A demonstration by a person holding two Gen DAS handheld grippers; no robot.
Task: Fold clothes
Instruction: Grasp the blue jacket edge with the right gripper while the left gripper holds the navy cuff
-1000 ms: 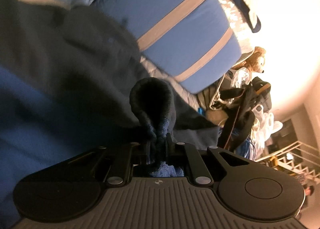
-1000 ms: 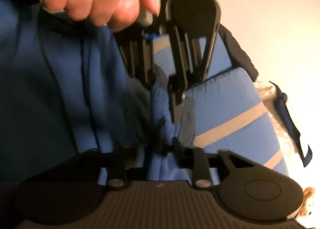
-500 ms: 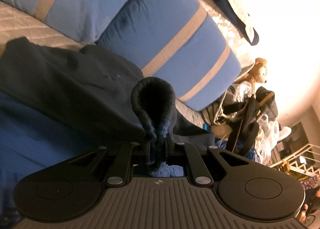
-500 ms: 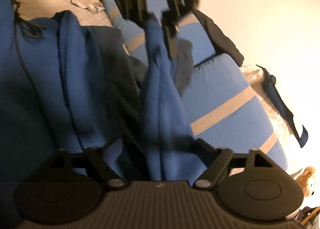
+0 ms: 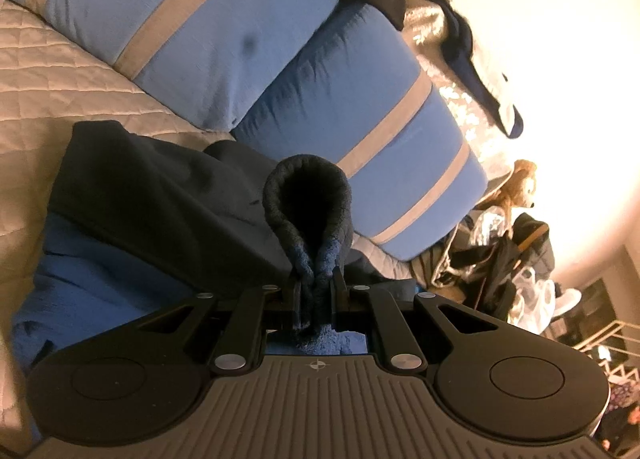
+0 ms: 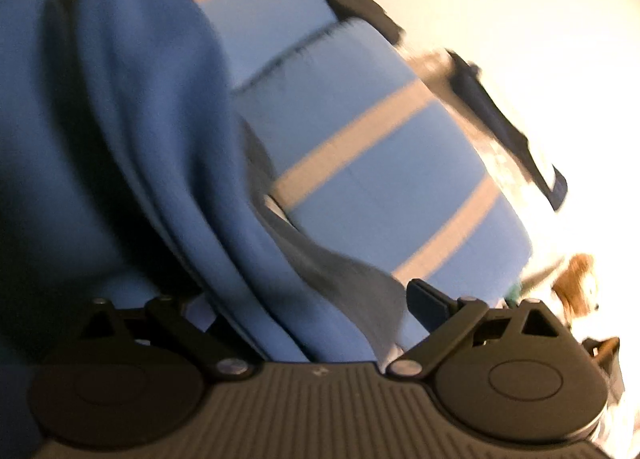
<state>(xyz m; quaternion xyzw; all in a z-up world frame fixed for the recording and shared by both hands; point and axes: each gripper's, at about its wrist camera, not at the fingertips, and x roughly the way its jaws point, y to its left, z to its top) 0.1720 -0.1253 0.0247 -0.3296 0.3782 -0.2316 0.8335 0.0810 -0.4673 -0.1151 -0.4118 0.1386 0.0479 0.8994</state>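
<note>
My left gripper (image 5: 315,291) is shut on a bunched loop of the blue fleece garment (image 5: 308,215), whose dark and blue cloth spreads to the left over the bed (image 5: 100,271). In the right wrist view the same blue garment (image 6: 152,147) hangs in long folds across the open jaws of my right gripper (image 6: 316,319); the cloth drapes between them but is not pinched. The right finger (image 6: 430,301) shows; the left one is hidden by cloth.
Two blue pillows with beige stripes (image 5: 360,107) lie on the quilted beige bedspread (image 5: 52,79) behind the garment; they also show in the right wrist view (image 6: 380,179). A teddy bear (image 5: 516,187), bags and dark clothes are piled at the right.
My right gripper has opened and let go of the blue cloth. The left gripper has lifted away with the garment, and more bedspread and pillow shows now.
</note>
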